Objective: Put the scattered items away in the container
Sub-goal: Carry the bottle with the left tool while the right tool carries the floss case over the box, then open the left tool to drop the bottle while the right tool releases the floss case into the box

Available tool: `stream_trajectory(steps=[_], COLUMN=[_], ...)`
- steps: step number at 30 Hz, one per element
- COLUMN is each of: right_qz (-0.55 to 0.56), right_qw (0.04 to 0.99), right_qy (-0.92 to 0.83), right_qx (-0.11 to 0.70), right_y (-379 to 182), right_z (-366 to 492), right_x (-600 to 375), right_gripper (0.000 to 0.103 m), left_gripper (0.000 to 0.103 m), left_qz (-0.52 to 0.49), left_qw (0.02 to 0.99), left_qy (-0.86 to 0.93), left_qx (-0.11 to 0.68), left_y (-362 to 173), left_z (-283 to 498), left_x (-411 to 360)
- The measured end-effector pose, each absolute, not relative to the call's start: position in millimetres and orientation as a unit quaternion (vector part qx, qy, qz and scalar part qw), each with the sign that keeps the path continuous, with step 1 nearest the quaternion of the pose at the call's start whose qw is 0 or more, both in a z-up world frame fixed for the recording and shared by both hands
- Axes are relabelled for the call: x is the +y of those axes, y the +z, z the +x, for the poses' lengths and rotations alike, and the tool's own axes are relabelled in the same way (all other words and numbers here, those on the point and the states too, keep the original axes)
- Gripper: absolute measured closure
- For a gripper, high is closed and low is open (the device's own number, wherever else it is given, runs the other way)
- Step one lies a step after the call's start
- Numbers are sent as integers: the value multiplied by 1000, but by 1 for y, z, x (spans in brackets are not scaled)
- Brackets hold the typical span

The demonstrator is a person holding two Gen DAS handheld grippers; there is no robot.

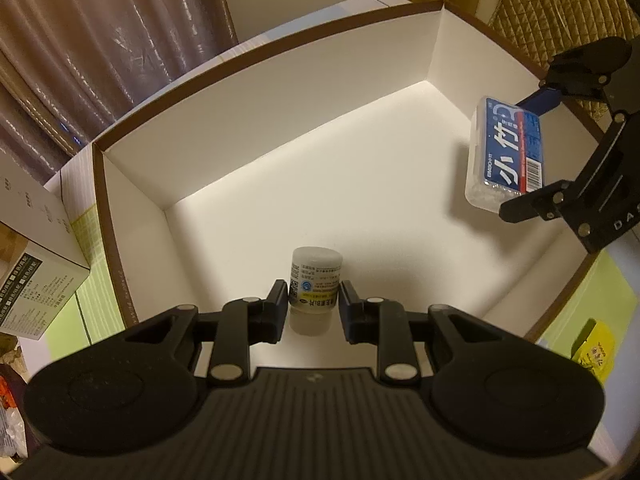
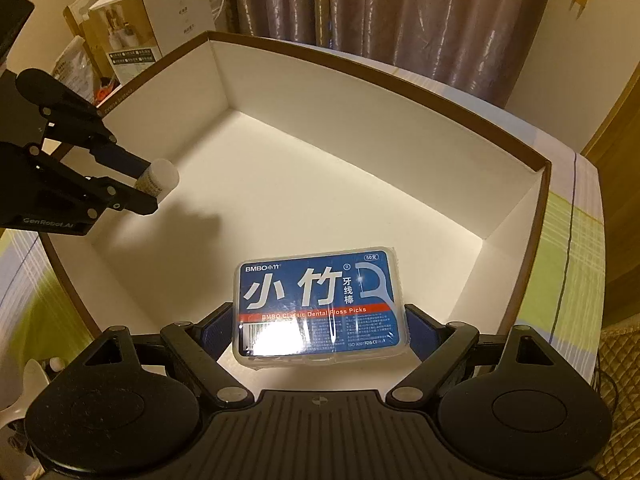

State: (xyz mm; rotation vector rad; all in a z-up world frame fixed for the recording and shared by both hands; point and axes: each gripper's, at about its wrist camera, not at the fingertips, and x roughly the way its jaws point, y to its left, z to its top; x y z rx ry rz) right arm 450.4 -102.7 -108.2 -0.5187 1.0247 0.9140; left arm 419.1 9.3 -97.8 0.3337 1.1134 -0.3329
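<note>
1 open white box (image 2: 360,128) with a brown rim, standing on a worktop (image 2: 568,248) covered in a green-and-white checked cloth, its floor bare. 2 items, both held above that floor, 1 per tool. Left tool (image 1: 313,300) clenched on 1 small translucent bottle (image 1: 316,276) with a white cap, pads pressing its 2 sides; label print too small to read; seen again from the right wrist view as left tool (image 2: 154,186) with the bottle (image 2: 160,178) tilted over the box's left part. Right tool (image 2: 320,330) spread wide yet grasping 1 clear plastic case of dental floss picks (image 2: 318,304) by its short ends, blue pads touching both; blue label reading "BMBO小竹", large "小竹", "牙线棒", "50支", a red band "BMBO Classic Dental Floss Picks", a barcode at the lower left, "ISO 9001 FDA CE" at the bottom. From the left wrist view, same case (image 1: 506,154) hanging in the right tool (image 1: 532,150) just inside the box's right wall. "GenRobot.AI" printed on the left tool's body. Outside the box: 1 white printed carton (image 2: 160,24) beyond the far left corner, brown curtains (image 2: 380,12) behind, 1 yellow packet (image 1: 596,352) on the cloth to the right.
</note>
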Motion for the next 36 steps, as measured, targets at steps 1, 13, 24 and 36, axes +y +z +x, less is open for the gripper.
stream_trajectory(steps=[1, 13, 24, 36], right_qz=[-238, -274, -283, -292], right_qw=[742, 735, 737, 732], right_qy=[417, 426, 433, 430], right_qx=[467, 450, 436, 439], right_y=[-108, -112, -109, -100], right_z=[450, 439, 435, 429], right_x=[-102, -91, -86, -89], right_gripper=[14, 14, 14, 14], left_gripper=[80, 80, 76, 65], left_qz=[158, 164, 167, 166], left_qw=[822, 815, 820, 826], left_qy=[-156, -147, -132, -129], left_qx=[524, 536, 531, 523], left_y=[-99, -107, -102, -94], left_z=[419, 417, 419, 414], left_x=[9, 8, 5, 7])
